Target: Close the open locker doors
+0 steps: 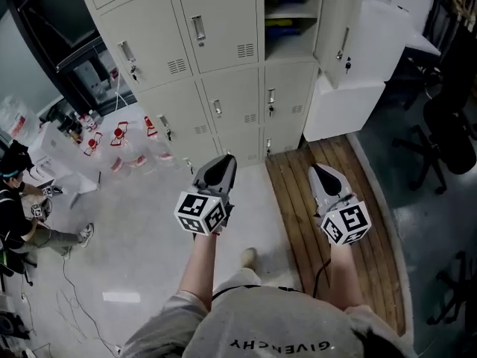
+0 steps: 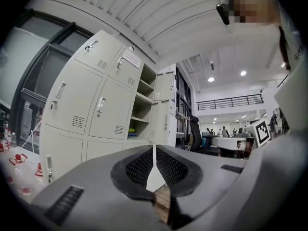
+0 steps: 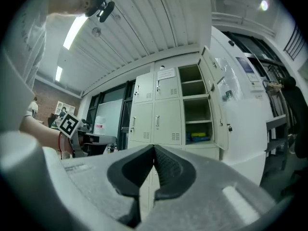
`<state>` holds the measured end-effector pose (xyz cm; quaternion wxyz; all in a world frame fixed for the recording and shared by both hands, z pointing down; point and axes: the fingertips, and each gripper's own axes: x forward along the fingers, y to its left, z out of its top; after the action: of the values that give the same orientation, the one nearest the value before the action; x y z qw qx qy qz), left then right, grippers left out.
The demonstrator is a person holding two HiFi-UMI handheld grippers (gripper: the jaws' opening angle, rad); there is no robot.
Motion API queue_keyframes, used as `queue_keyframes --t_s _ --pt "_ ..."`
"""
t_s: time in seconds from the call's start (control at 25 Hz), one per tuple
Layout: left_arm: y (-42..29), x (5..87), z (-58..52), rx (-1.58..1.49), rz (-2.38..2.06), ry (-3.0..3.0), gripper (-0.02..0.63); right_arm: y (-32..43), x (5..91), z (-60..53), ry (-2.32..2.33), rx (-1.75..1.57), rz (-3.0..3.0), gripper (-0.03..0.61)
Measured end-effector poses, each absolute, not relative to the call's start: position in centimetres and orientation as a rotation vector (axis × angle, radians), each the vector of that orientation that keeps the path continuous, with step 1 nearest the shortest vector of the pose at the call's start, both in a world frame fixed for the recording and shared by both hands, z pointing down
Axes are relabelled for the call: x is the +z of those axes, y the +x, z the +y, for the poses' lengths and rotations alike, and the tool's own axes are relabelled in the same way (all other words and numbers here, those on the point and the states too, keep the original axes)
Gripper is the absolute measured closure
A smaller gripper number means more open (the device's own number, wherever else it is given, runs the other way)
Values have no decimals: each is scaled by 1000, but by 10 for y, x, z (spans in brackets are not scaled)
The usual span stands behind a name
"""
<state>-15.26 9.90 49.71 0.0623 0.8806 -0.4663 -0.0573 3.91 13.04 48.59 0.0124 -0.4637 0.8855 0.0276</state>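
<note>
The cream-coloured steel locker bank [image 1: 223, 103] is standing ahead of the person, well apart from both tools. Its right-hand column is standing open. The tall cream metal door [image 1: 337, 32] is swinging out to the right of the shelved open compartment [image 1: 289, 13], with its long axis upright and its hinge apparently on the right edge. The right gripper view is showing two such doors, one above the other.

The left gripper [image 1: 226, 159] is pointing level at the closed middle doors, with its jaws pressed together on nothing. The right gripper [image 1: 316, 168] is likewise holding its jaws closed and empty. It is hovering over the brown slatted wooden platform [image 1: 328, 230], in line with the open column.

Judgement: the right gripper is lying nearer the open doors, which are sitting ahead and slightly to its right. The coming move is therefore calling for a push on the door's free edge, leftward toward the frame.

Writing: the person's grey shirt [image 1: 268, 327] is reading "GIVENCHY", inverted in the head view. A white paper notice [image 3: 166, 73] on an upper door is showing print too small to read.
</note>
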Motion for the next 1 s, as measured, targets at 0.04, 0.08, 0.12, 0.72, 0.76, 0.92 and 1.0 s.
queue_keyframes --t_s 0.04,0.08,0.12,0.72,0.76,0.92,1.0 --pt "-155 497 87 -173 -1398 2668 597 36 486 119 -1455 87 2755 575" --pt "-157 497 75 -172 -1386 2674 597 33 487 109 -1464 86 2750 575" --pt "-160 498 64 -171 -1375 2679 597 29 489 100 -1473 83 2744 575" --pt "-148 478 -50 -191 -1194 2778 597 14 463 -2 -1571 85 2625 575" --pt "-145 473 -55 -199 -1183 2788 597 18 458 -6 -1576 90 2613 575" --pt "-130 455 -77 -223 -1153 2827 597 36 432 -27 -1594 138 2573 575" --pt "-121 445 -90 -237 -1143 2841 597 45 416 -40 -1598 164 2550 575"
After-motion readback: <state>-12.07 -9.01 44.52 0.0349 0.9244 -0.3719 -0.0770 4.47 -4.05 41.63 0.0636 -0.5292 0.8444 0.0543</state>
